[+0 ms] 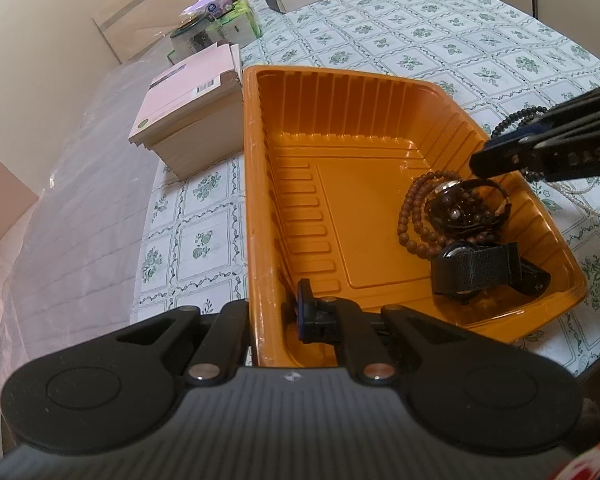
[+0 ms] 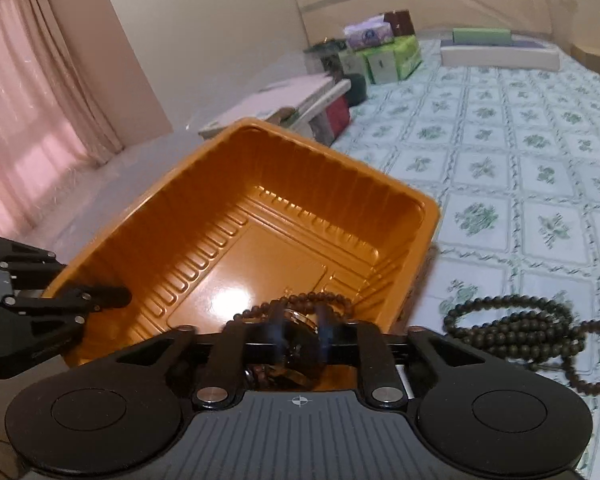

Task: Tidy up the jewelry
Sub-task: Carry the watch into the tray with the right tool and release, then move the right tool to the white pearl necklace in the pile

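- On the flowered tablecloth [image 1: 440,36] an orange tray [image 1: 340,120] is sitting, and the left gripper [image 1: 276,312] is pinching its near rim with jaws shut.
- Inside the tray, in the right corner, brown beads [image 1: 414,216], a dark bracelet [image 1: 466,204] and a black watch [image 1: 476,272] are lying together.
- Over that corner the right gripper [image 2: 300,330] is hovering, its jaws partly apart; a dark ring-shaped piece is showing between them, but whether the pads are pressing it I cannot tell.
- Beside the tray, on the cloth, dark beads [image 2: 516,328] are lying, and a white pearl string [image 1: 588,200] too.
- Behind the tray a pale box [image 1: 188,108] is standing.
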`<state>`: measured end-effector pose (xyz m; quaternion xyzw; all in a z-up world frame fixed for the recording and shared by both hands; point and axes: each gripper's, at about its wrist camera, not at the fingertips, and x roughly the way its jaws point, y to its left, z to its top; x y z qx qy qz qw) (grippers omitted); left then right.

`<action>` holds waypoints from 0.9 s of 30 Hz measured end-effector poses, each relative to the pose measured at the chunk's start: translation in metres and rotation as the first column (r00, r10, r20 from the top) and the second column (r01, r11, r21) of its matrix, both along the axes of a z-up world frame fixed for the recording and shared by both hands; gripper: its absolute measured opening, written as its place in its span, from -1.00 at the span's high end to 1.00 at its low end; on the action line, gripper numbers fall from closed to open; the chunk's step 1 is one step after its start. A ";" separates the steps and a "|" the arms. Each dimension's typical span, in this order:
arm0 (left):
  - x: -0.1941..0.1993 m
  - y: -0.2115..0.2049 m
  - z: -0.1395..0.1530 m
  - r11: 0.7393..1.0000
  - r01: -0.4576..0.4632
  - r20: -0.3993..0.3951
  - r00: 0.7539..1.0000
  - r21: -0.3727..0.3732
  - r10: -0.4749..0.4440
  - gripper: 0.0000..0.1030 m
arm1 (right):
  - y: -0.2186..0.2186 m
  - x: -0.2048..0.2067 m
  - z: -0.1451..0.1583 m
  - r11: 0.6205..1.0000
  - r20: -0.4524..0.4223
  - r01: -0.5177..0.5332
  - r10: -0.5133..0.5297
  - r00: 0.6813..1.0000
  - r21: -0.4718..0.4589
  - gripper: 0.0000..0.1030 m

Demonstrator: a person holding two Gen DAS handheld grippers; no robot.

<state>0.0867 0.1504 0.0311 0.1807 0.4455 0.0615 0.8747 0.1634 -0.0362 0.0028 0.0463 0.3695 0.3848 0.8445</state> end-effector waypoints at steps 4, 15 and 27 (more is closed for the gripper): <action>0.000 0.000 0.001 1.000 0.000 0.001 1.000 -0.001 0.000 0.89 | -0.030 -0.008 0.005 0.997 0.022 0.071 -0.072 0.997 0.013 0.24; -0.001 -0.001 0.001 1.000 -0.002 0.003 1.000 0.003 0.002 0.89 | -0.156 -0.044 -0.022 0.934 0.019 0.338 -0.338 0.941 -0.114 0.21; -0.001 -0.004 0.002 1.000 -0.003 0.000 1.000 0.018 0.003 0.89 | -0.185 -0.046 -0.035 0.911 0.052 0.380 -0.377 0.925 -0.160 0.21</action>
